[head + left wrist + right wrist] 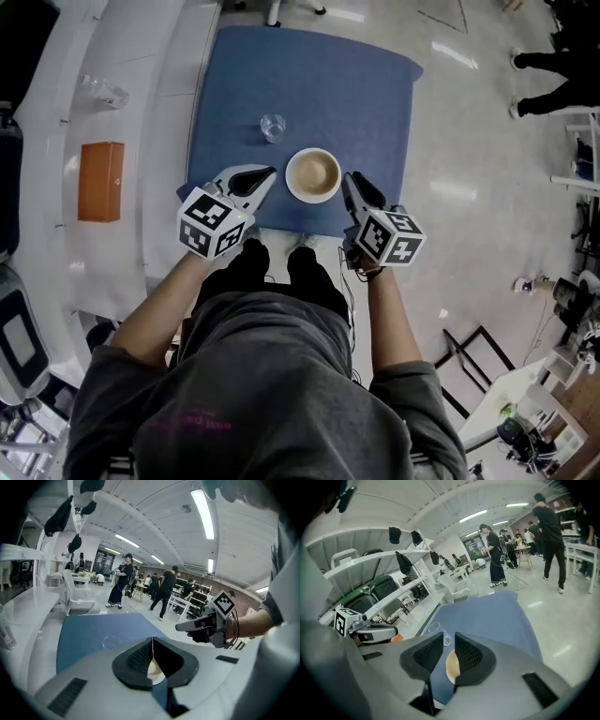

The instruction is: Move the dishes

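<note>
**While neither gripper holds anything, bowl and glass stand on the blue table**

Because the left gripper view looks straight at them, the left fingers (pixel 136 657) can be seen pressed together, with only a thin seam between them and nothing caught in it. The right fingers (pixel 471 654) stand a little apart, and their narrow gap is empty too.

The left gripper (pixel 267 173) and the right gripper (pixel 349 180) hang in the air on either side of the bowl (pixel 313 175), both tilted downward and touching nothing. The bowl is white outside and brown inside, and it sits close to the near edge of the blue table (pixel 319 80). A clear glass (pixel 273 127) stands upright just beyond it, apart from it.

As a judgement, this fits two stages. The hands may be coming in to take a dish, or drawing off after setting the dishes down here. The pictures do not settle which, so no move can be named with confidence. Any grip on the bowl would need jaws spread over its rim, and the glass looks easy to tip.
</note>
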